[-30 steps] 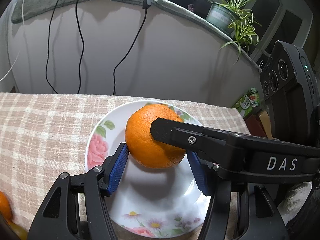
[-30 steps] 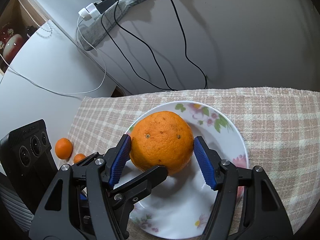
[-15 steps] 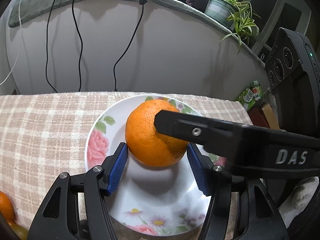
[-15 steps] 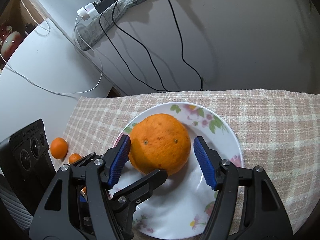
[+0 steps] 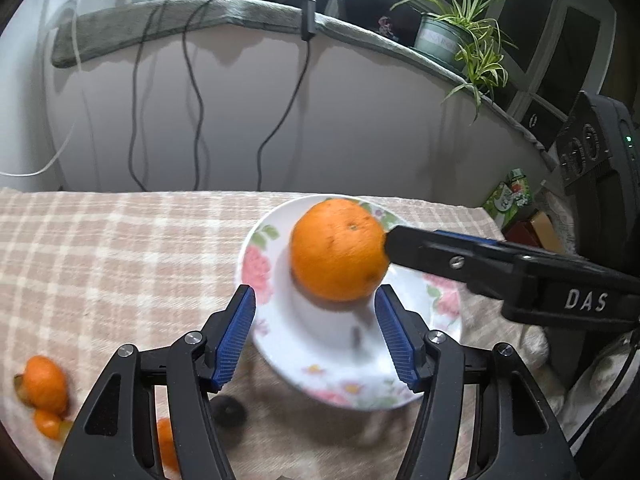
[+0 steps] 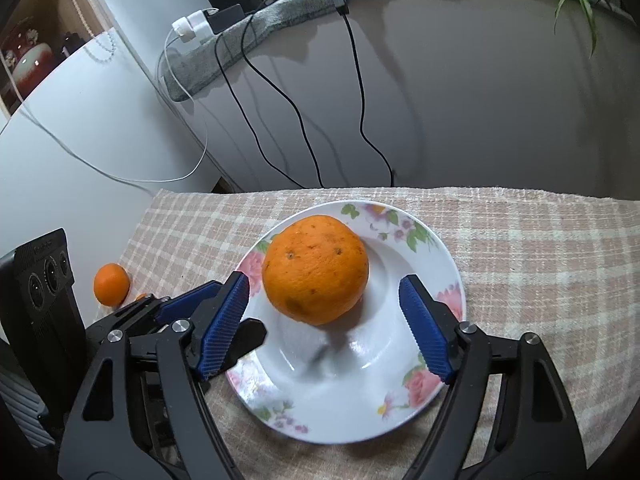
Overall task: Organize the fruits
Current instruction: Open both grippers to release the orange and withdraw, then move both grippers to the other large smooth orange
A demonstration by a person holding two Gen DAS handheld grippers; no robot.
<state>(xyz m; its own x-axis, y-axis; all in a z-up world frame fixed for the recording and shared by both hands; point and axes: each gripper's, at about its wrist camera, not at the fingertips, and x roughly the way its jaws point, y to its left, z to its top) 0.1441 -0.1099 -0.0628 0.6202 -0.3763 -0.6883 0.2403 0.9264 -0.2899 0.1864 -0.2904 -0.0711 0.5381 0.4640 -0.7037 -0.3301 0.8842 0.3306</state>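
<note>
The worktop (image 6: 540, 248) under its checked cloth runs right up to a pale wall at the back, with bare cloth to the left of the flowered plate (image 6: 436, 264) and more to its right. A large orange (image 6: 316, 268) sits on the plate, a little off the middle.

The right hand-held gripper (image 6: 324, 324) has its jaws opening; the orange lies just ahead of them, nearer the left pad, and neither blue pad touches it. The left hand-held gripper (image 5: 316, 336) is released too, the orange (image 5: 338, 250) just beyond its pads with a gap on both sides.

From the left wrist, small oranges (image 5: 44, 386) show near the cloth's left edge, and a potted plant (image 5: 460, 36) stands on the ledge. The right wrist view shows a white charger (image 6: 192, 26) on the ledge and dark cables (image 6: 280, 92) hanging down the wall.
</note>
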